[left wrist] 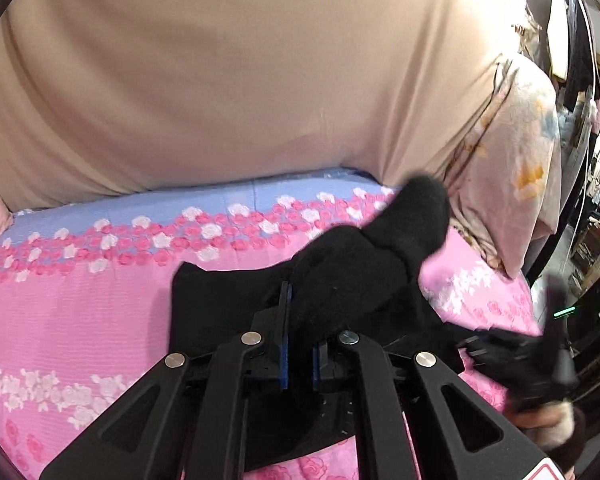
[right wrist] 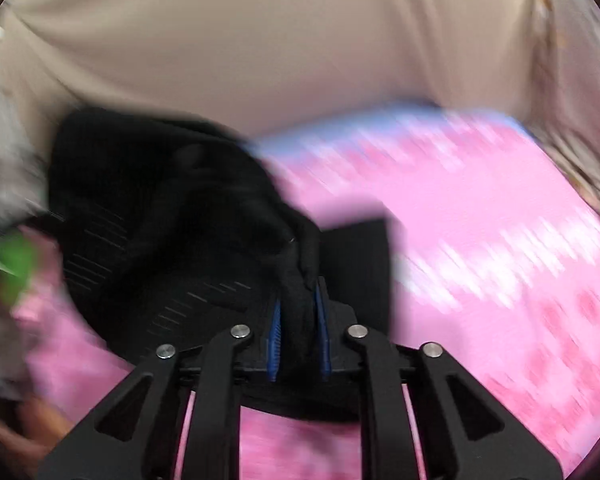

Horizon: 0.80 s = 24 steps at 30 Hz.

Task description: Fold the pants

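left gripper [left wrist: 300,320]: clamped on a raised fold of the black pants [left wrist: 340,276] | right gripper [right wrist: 300,320]: pinching pants cloth between its pads | pants: bunched on the pink sheet [left wrist: 80,320], directly ahead of both grippers

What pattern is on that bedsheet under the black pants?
The bedsheet is pink with bands of pink and white roses and one lilac-blue stripe, clearest in the left wrist view.

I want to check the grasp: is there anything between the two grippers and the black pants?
Nothing visible. The left gripper and the right gripper each already pinch a bunch of the black pants on the pink floral bedsheet.
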Motion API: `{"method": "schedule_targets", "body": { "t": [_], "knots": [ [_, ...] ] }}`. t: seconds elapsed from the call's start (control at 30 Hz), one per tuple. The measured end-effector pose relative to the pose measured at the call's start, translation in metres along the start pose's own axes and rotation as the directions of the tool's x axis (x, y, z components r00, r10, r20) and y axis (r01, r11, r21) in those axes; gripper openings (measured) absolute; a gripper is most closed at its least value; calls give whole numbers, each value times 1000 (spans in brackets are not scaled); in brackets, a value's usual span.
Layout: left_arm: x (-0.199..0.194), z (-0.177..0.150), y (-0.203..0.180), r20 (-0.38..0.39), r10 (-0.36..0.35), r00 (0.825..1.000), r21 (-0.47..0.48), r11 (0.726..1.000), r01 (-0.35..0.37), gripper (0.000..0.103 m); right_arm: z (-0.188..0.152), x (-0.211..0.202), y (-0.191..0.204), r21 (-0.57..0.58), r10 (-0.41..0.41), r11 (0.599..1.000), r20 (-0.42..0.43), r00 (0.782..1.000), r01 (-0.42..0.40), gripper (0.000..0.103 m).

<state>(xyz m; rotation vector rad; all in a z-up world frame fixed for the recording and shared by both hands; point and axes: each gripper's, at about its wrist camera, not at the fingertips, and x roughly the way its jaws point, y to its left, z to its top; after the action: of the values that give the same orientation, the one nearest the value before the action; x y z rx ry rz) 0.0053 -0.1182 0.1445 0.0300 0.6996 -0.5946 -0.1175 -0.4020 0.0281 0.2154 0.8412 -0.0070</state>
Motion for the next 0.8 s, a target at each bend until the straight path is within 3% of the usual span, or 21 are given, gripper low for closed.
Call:
{"method": "schedule_targets", "body": {
  "t": [0.1, 0.2, 0.27, 0.33, 0.4, 0.43, 0.47, 0.5, 0.57, 0.6, 0.67, 0.73, 0.8],
  "knots": [
    [10, -6, -3, -28, 6, 1000, 9, 1000, -6, 5, -6, -29, -1, 64, 90, 993, 84, 992, -96, 15],
    [7, -5, -6, -15, 9, 1000, 18, 1000, -9, 5, 8, -60, 27, -5, 219, 975, 161, 962, -221, 15],
    [4, -2, -7, -7, 11, 1000, 20, 1000, -11, 5, 15, -59, 56, -101, 313, 948, 133, 940, -301, 15],
    [3, -1, -8, -5, 14, 1000, 22, 1000, -14, 5, 23, -33, 76, -144, 375, 920, 53, 926, -364, 14],
    [2, 0, -8, -7, 21, 1000, 23, 1000, -21, 5, 32, 14, 82, -125, 359, 924, -43, 932, -362, 14],
    [1, 1, -8, -8, 23, 1000, 24, 999, -23, 5, 41, 40, 75, -92, 283, 953, -55, 957, -288, 14],
    [0, 1, -8, -7, 27, 1000, 27, 999, -27, 5, 48, 50, 65, -57, 228, 972, -33, 973, -230, 11],
    [0, 1, -8, -8, 27, 1000, 31, 999, -27, 5, 56, 55, 52, 3, 229, 973, 3, 973, -229, 8],
    [3, 2, -8, -19, 20, 1000, 35, 999, -19, 6, 68, 59, 21, 169, 336, 925, 62, 940, -341, 7],
    [6, 1, -8, -23, 18, 1000, 39, 999, -17, 6, 68, 61, 16, 201, 348, 914, 54, 936, -352, 7],
    [13, 0, -11, -33, 16, 999, 48, 999, -15, 6, 59, 52, 17, 186, 333, 924, 42, 942, -335, 10],
    [20, -1, -15, -42, 7, 999, 58, 998, -5, 6, 43, 26, 12, 161, 317, 930, 100, 943, -330, 13],
    [27, -4, -22, -62, -18, 998, 72, 997, 23, 6, 23, 7, -5, 181, 239, 948, 136, 961, -262, 14]
  ]
}}
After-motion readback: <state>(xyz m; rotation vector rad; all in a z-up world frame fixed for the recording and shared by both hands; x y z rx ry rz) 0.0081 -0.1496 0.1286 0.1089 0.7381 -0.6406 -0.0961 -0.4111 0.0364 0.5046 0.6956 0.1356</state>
